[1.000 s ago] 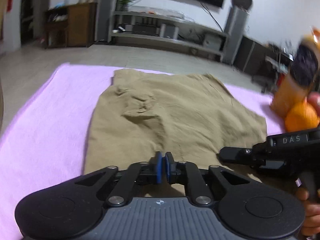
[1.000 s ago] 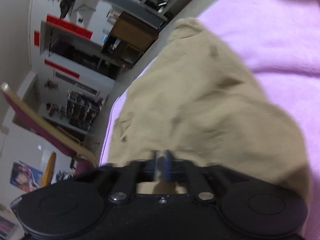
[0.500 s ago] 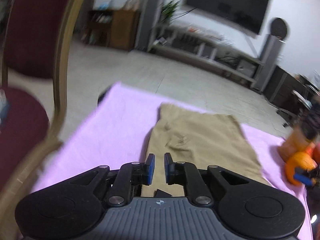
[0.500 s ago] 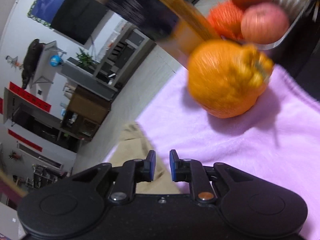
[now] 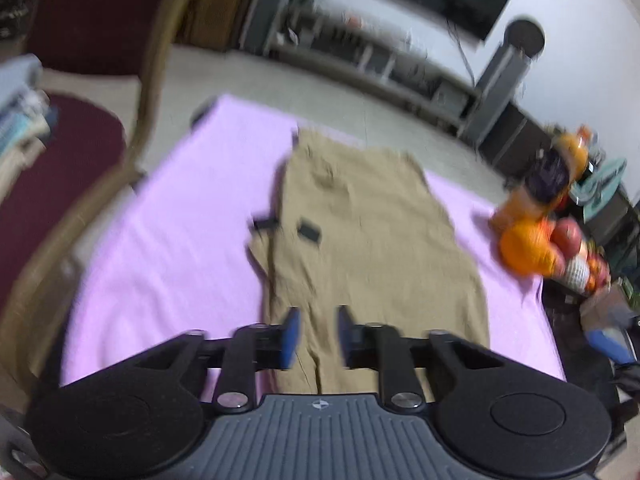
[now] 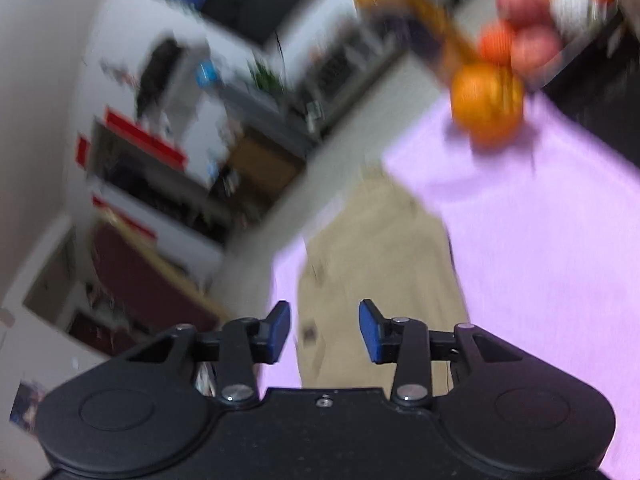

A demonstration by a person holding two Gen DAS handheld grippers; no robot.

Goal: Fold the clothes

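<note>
Jaws of the left gripper (image 5: 315, 332) stand slightly apart after a recent closing movement, with nothing between the blue pads (image 5: 291, 330); the khaki garment (image 5: 360, 248) is visible through the gap, lying below the pads and clear of them. Jaws of the right gripper (image 6: 325, 330) stand wider, having just been opening, and likewise hold nothing.

Both gripper bodies are matte black plastic with round side discs, silver pivot screws and flat blue rubber-like pads. The left body carries a ribbed grey centre panel.

The garment is a soft woven fabric in khaki, roughly rectangular, lying flat with light creases and a dark patch near its left edge. It rests on a pink-lilac cloth (image 5: 168, 248) of fleecy texture. In the left wrist view the garment occupies the centre of the frame, extending upward from the jaws. In the right wrist view it runs from the jaws toward the upper centre.

An orange fruit (image 5: 524, 246) sits at the right edge of the cloth, well apart from the garment. A dark red chair (image 5: 64, 184) with a tan frame fills the left of the frame. Both views are motion-blurred.
</note>
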